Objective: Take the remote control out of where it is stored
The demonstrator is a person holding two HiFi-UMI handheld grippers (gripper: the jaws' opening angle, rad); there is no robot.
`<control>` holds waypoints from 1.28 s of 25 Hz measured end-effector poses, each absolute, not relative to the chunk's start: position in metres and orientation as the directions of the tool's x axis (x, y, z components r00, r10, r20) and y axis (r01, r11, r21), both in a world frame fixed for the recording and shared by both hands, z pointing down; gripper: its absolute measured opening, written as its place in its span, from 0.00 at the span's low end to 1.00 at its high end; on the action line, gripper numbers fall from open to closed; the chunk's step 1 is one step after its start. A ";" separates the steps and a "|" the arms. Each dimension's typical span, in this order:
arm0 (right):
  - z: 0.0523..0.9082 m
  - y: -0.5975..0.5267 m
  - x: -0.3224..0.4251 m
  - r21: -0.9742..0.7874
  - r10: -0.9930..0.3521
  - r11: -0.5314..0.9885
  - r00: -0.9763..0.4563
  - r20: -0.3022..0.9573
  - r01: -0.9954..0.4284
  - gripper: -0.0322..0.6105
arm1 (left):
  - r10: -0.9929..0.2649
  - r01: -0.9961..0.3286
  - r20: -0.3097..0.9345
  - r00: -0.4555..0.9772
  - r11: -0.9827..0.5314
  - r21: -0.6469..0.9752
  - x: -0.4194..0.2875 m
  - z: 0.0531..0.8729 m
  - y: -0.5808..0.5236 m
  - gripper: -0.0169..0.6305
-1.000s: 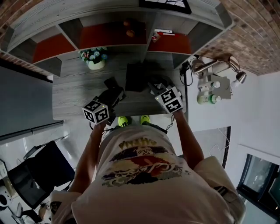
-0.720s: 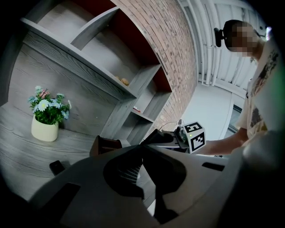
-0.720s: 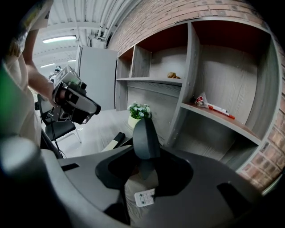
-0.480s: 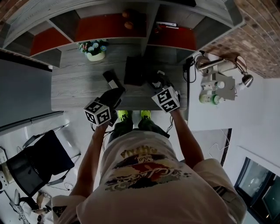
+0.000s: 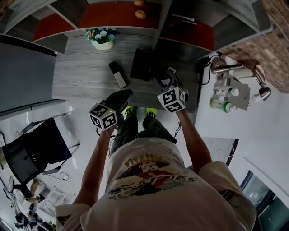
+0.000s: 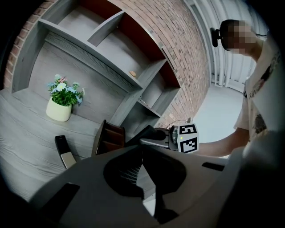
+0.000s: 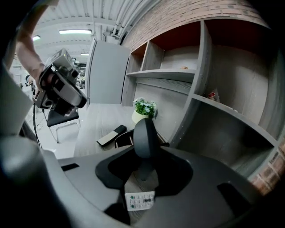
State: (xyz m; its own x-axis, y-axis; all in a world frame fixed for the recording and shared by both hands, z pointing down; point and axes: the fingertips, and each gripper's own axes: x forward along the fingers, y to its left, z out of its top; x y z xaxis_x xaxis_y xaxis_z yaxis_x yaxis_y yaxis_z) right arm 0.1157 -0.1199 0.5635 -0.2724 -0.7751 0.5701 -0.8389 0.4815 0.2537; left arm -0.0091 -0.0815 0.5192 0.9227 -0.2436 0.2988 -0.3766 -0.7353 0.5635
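Note:
A remote control (image 7: 139, 200) with a white button face sits between my right gripper's (image 7: 143, 169) jaws, its dark rounded end (image 7: 144, 133) sticking out ahead; the jaws are shut on it. In the head view the right gripper (image 5: 166, 82) hangs over the desk just right of the dark holder box (image 5: 142, 66). A second, black-and-silver remote (image 5: 118, 74) lies flat on the desk left of the box. My left gripper (image 5: 120, 98) hovers at the desk's front edge, apart from that remote, shut and empty. Its fingers (image 6: 129, 171) meet at the tips.
A flower pot (image 5: 103, 39) stands at the back of the grey desk (image 5: 81, 81), under the shelf unit (image 5: 158, 31) that holds two orange fruits (image 5: 140, 13). A desk lamp (image 5: 235, 72) is at the right, a black chair (image 5: 31, 153) at the left.
Both grippers have sunk lower. The left one has drawn back from the black-and-silver remote toward the desk's front edge. The right one still holds its remote beside the box.

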 end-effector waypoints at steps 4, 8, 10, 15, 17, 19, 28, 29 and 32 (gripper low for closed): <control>0.588 -0.112 0.106 0.261 -0.738 0.543 -0.306 0.602 -0.798 0.24 | -0.275 -0.413 0.315 0.909 -0.708 0.574 -0.012 0.528 -0.069 0.03; 0.602 -0.103 0.100 0.242 -0.726 0.572 -0.346 0.594 -0.784 0.24 | -0.305 -0.441 0.322 0.896 -0.687 0.577 -0.014 0.535 -0.063 0.03; 0.602 -0.101 0.096 0.247 -0.730 0.580 -0.362 0.580 -0.776 0.24 | -0.314 -0.451 0.327 0.892 -0.677 0.581 -0.014 0.541 -0.061 0.03; 0.611 -0.087 0.082 0.255 -0.711 0.624 -0.402 0.577 -0.739 0.24 | -0.318 -0.457 0.330 0.889 -0.658 0.598 -0.005 0.552 -0.051 0.03; 0.619 -0.080 0.081 0.269 -0.708 0.629 -0.394 0.586 -0.729 0.25 | -0.314 -0.456 0.332 0.890 -0.654 0.604 -0.001 0.554 -0.047 0.03; 0.622 -0.076 0.081 0.274 -0.709 0.632 -0.398 0.582 -0.725 0.25 | -0.306 -0.453 0.336 0.891 -0.651 0.609 0.002 0.557 -0.043 0.03; 0.630 -0.097 0.087 0.257 -0.711 0.638 -0.428 0.558 -0.726 0.29 | -0.294 -0.462 0.360 0.886 -0.634 0.620 0.005 0.572 -0.034 0.03; 0.630 -0.099 0.089 0.257 -0.714 0.637 -0.430 0.553 -0.727 0.29 | -0.293 -0.463 0.362 0.885 -0.632 0.621 0.005 0.574 -0.034 0.03; 0.630 -0.106 0.093 0.269 -0.716 0.644 -0.441 0.541 -0.716 0.30 | -0.291 -0.466 0.368 0.883 -0.627 0.624 0.006 0.578 -0.034 0.03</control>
State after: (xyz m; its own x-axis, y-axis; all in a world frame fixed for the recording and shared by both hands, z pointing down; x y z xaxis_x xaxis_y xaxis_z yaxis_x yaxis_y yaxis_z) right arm 0.0935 -0.1059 0.6302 -0.4414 -0.7161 0.5407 -0.7161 0.6442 0.2687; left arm 0.0060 -0.0341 0.5782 0.8833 -0.2910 0.3676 -0.4663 -0.6266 0.6244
